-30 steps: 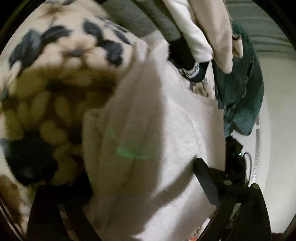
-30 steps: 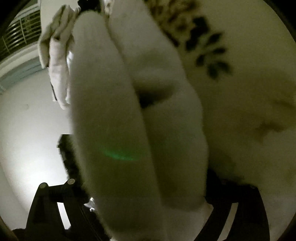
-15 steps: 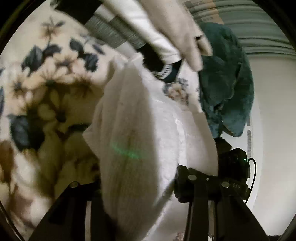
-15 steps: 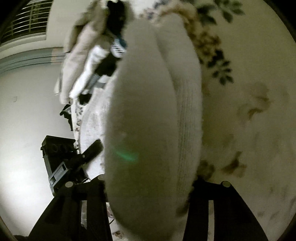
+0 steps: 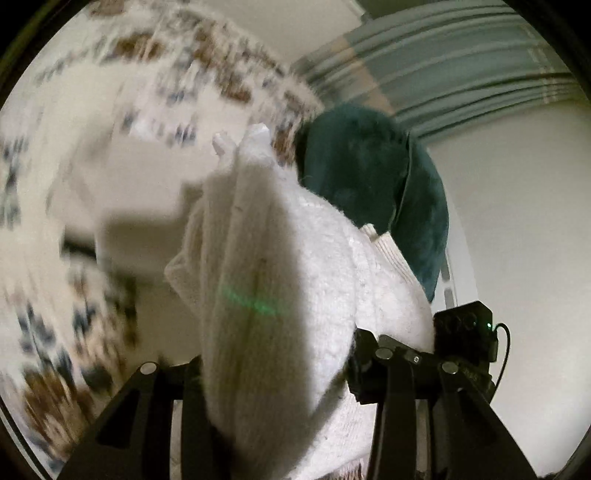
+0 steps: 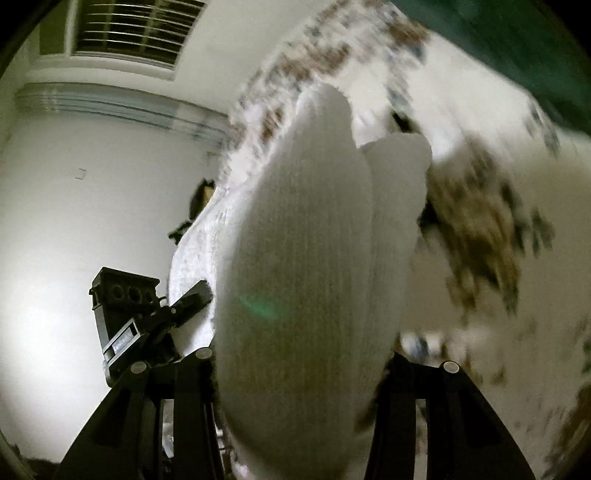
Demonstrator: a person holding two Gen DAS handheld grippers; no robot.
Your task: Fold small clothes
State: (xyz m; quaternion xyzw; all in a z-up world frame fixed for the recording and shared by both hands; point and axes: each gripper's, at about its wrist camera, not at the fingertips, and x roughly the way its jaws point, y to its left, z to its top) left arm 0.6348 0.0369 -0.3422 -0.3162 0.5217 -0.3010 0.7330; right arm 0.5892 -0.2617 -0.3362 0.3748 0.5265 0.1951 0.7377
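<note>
A white ribbed knit garment [image 5: 273, 280] fills the middle of the left wrist view, bunched between my left gripper's [image 5: 280, 373] black fingers, which are shut on it. The same white garment [image 6: 306, 273] fills the right wrist view, clamped between my right gripper's [image 6: 295, 373] fingers. Both grippers hold it lifted above a floral blanket [image 5: 59, 206]. My right gripper also shows at the lower right of the left wrist view [image 5: 461, 339]; my left gripper shows at the lower left of the right wrist view [image 6: 147, 314].
A dark green garment [image 5: 376, 184] lies behind the white one on the floral blanket [image 6: 480, 206], which is blurred. A white wall [image 5: 517, 221] stands on the right; a window with blinds [image 6: 129, 33] is high up.
Both grippers have swung upward with the white garment. The pile of beige and black clothes has left both views; wall, green garment and window show more.
</note>
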